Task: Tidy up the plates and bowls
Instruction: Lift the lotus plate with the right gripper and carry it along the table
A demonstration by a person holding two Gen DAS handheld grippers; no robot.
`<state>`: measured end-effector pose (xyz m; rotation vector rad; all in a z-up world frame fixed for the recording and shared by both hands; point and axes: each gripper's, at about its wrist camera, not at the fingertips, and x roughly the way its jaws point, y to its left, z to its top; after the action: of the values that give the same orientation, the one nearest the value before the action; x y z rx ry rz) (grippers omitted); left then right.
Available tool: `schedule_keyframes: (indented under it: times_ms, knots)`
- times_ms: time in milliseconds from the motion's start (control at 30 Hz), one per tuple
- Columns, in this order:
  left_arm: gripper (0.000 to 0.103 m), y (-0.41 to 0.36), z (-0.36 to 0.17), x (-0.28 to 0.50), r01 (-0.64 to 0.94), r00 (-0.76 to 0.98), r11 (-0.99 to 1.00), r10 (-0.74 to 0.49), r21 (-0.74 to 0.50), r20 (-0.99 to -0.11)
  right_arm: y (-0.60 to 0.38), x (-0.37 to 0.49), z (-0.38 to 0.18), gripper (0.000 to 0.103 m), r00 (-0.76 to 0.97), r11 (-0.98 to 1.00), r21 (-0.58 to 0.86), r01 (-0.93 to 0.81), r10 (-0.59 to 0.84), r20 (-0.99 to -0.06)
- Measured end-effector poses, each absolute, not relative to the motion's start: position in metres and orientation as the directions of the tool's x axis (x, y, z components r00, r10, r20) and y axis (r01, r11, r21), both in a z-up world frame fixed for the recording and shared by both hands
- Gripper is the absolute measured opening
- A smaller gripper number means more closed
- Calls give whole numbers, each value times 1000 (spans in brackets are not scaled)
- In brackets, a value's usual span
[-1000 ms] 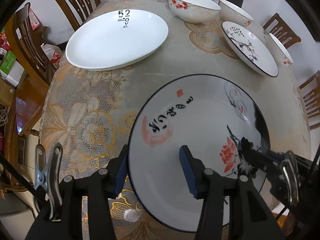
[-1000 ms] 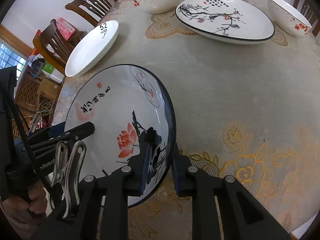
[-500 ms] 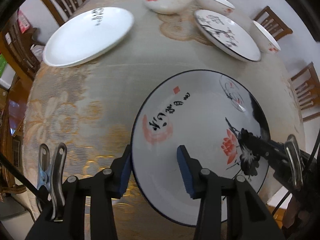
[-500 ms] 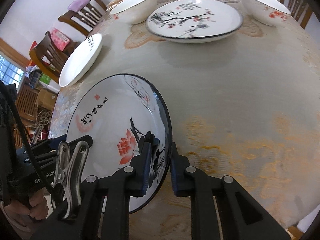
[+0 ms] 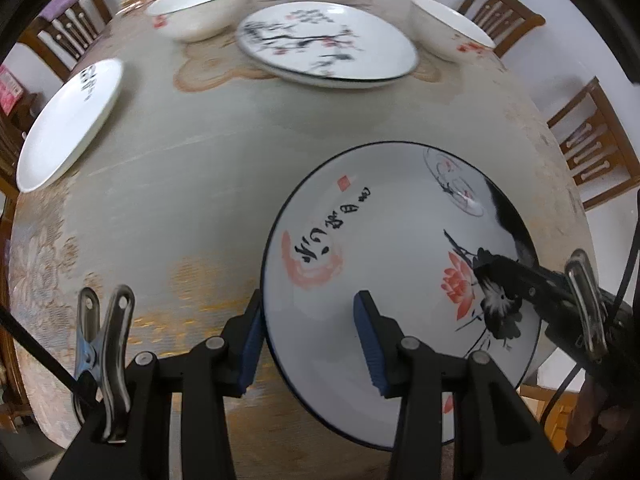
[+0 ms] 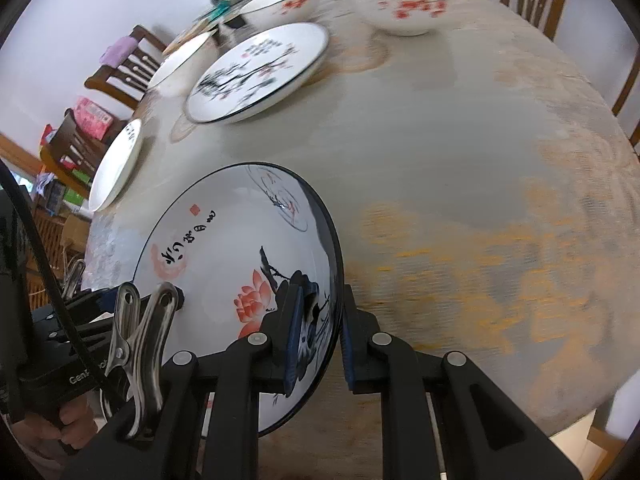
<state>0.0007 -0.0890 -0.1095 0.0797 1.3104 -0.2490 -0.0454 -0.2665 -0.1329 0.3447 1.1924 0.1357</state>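
Both tongs are clamped on one round black-rimmed lotus-painted ceramic plate (image 5: 400,264): the left tongs (image 5: 308,340) on its near-left rim, the right tongs (image 6: 320,332) on its right rim. It hangs tilted above the lace-covered bench (image 5: 192,168), near another blossom-painted plate (image 5: 328,40).

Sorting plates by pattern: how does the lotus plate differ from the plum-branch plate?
The lotus plate carries a pink flower and calligraphy; the plum-branch plate shows a dark branch with small red blossoms. The lotus plate is held tilted by both grippers; the plum-branch plate lies flat on the table. Both are white with dark rims.
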Motion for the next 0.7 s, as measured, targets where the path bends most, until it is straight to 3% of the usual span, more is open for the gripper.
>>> schedule_keyframes:
  times_ms: [700]
  knots:
    - [46,-206,-115,10,221,252,972,-134,-78,-958,-390,-31,-141,19,391,941,327,87,270,-880]
